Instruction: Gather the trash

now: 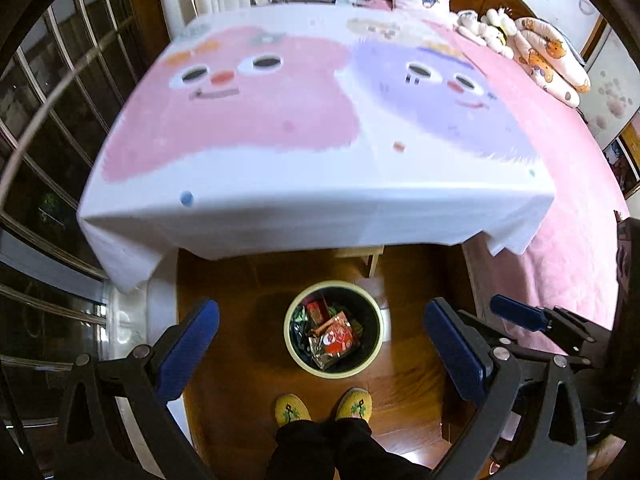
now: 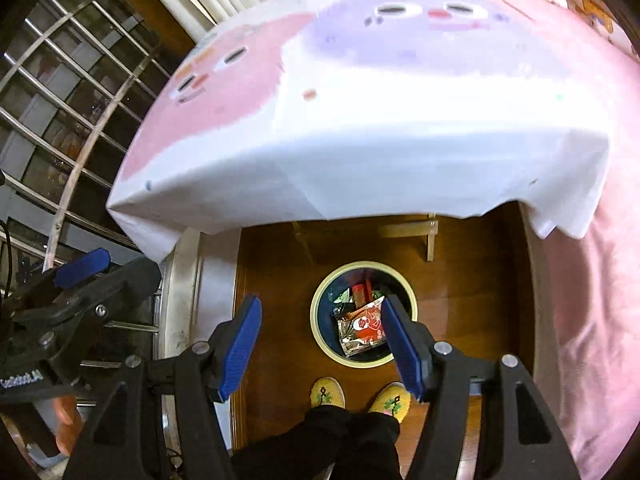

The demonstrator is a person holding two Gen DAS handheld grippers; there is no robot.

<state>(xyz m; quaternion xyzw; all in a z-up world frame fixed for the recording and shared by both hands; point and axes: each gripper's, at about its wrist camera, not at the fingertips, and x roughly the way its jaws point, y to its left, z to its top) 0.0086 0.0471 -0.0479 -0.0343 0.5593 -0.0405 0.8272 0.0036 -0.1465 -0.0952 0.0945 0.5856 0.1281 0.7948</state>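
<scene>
Both the left gripper (image 1: 320,344) and right gripper (image 2: 322,340) hung spread and empty above the trash bin (image 1: 294,354) on the wooden floor (image 1: 240,360), wrappers (image 1: 334,338) inside (the person's yellow slippers (image 1: 292,410) just beside).

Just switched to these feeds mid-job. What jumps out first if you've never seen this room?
The big cloth printed with a pink and a purple cartoon face fills the upper half of both views, draped over a table. Below its near edge, on the wooden floor, stands a round bin holding red and silver wrappers, just ahead of the person's yellow slippers. Both tongs, left and right, hang open and empty above it.
</scene>
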